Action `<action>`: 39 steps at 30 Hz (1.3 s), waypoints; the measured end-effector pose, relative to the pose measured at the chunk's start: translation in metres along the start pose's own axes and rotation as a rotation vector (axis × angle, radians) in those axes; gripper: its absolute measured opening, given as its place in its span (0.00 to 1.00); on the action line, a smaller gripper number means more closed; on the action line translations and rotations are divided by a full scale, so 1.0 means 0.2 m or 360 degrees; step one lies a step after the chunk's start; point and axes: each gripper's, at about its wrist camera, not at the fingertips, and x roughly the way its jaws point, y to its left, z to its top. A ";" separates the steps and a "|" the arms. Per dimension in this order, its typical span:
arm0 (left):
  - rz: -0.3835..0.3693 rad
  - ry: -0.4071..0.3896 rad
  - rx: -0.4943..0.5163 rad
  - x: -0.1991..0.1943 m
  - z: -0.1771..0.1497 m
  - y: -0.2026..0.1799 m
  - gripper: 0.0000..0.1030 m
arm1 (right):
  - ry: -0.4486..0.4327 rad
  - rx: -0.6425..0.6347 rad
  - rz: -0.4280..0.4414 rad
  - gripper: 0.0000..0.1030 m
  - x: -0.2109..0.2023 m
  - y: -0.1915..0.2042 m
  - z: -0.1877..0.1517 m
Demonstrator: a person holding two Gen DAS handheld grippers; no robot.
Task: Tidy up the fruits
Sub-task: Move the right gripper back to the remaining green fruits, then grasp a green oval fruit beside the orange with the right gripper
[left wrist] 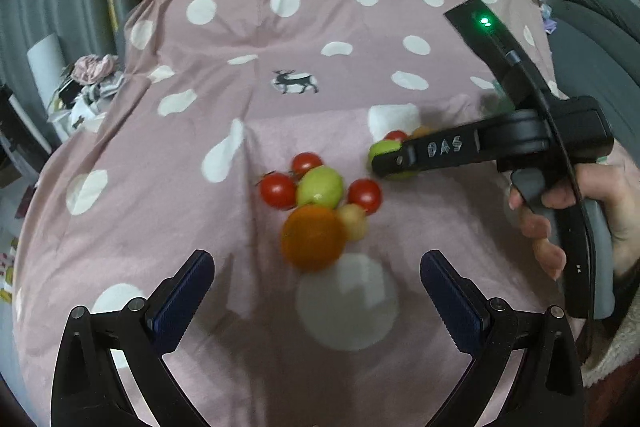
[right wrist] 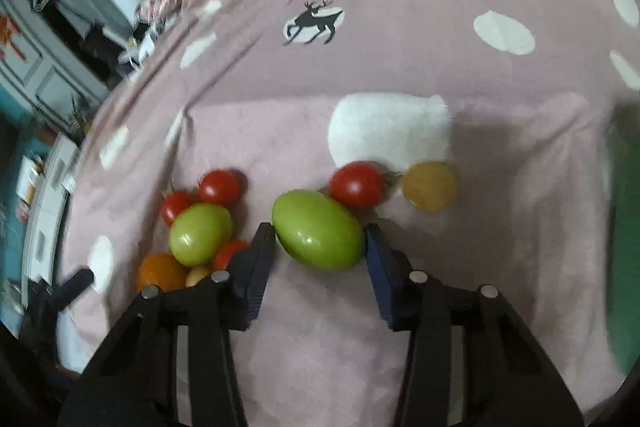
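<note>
Your right gripper [right wrist: 320, 239] brackets the oval green fruit [right wrist: 318, 229], prob. touching; round red tomato [right wrist: 356, 184] just behind. Left gripper [left wrist: 316, 291] wide apart.

Landmark: deer print [right wrist: 314, 23] on pink dotted cloth [right wrist: 400, 67].

Large green oval fruit [right wrist: 318, 229] lying tilted, glossy, directly below deer, sitting between two gripper pads. Red tomato [right wrist: 357, 184] touching its upper right side. Dull yellow round fruit [right wrist: 429, 187] resting just right of that tomato.

Cluster lying below-left of deer: smaller green fruit [right wrist: 200, 235] in middle, two red tomatoes [right wrist: 219, 186] above it, third red one [right wrist: 228, 253] at lower right, orange [right wrist: 160, 273] and small pale yellow fruit [right wrist: 197, 275] below.
</note>
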 end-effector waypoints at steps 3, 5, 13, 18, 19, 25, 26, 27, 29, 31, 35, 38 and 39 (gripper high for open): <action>0.0028 0.0034 -0.0028 0.00 -0.03 0.04 0.99 | 0.0005 0.0005 0.0071 0.44 -0.01 -0.01 -0.02; 0.0006 0.0048 -0.0040 -0.01 -0.04 0.05 0.99 | 0.0045 0.0046 0.0195 0.43 -0.02 -0.04 -0.07; -0.0166 -0.0067 0.0261 -0.11 -0.09 -0.14 0.99 | 0.0131 -0.0223 0.0202 0.36 -0.21 0.04 -0.31; -0.0231 -0.0053 0.0512 -0.07 -0.13 -0.35 0.99 | 0.0115 -0.0371 0.0289 0.28 -0.31 0.05 -0.43; -0.0211 -0.0036 0.0562 -0.04 -0.13 -0.39 0.99 | 0.0088 -0.0384 0.0231 0.31 -0.31 0.04 -0.44; -0.0156 0.0012 0.0622 0.09 -0.10 -0.46 0.99 | 0.0087 -0.0226 0.0332 0.47 -0.28 -0.05 -0.40; -0.0187 0.0031 0.0573 0.10 -0.08 -0.44 0.99 | 0.0102 -0.0240 0.0312 0.47 -0.26 -0.05 -0.40; -0.0241 0.0060 0.0503 0.11 -0.06 -0.41 0.99 | 0.0115 -0.0242 0.0307 0.47 -0.25 -0.04 -0.39; -0.0273 0.0121 0.0365 0.14 -0.03 -0.36 0.99 | 0.0160 -0.0171 0.0379 0.48 -0.22 -0.06 -0.39; -0.0255 0.0195 0.0193 0.18 0.02 -0.30 0.99 | 0.0200 -0.0029 0.0452 0.48 -0.17 -0.09 -0.36; -0.0208 0.0206 0.0147 0.20 0.04 -0.27 0.99 | 0.0189 0.0076 0.0492 0.52 -0.15 -0.09 -0.32; -0.0141 0.0229 0.0227 0.21 0.02 -0.29 0.99 | 0.0235 0.0034 0.0564 0.55 -0.12 -0.01 -0.32; -0.0153 0.0235 0.0223 0.21 0.02 -0.28 0.99 | 0.0250 0.0018 0.0580 0.57 -0.11 0.02 -0.31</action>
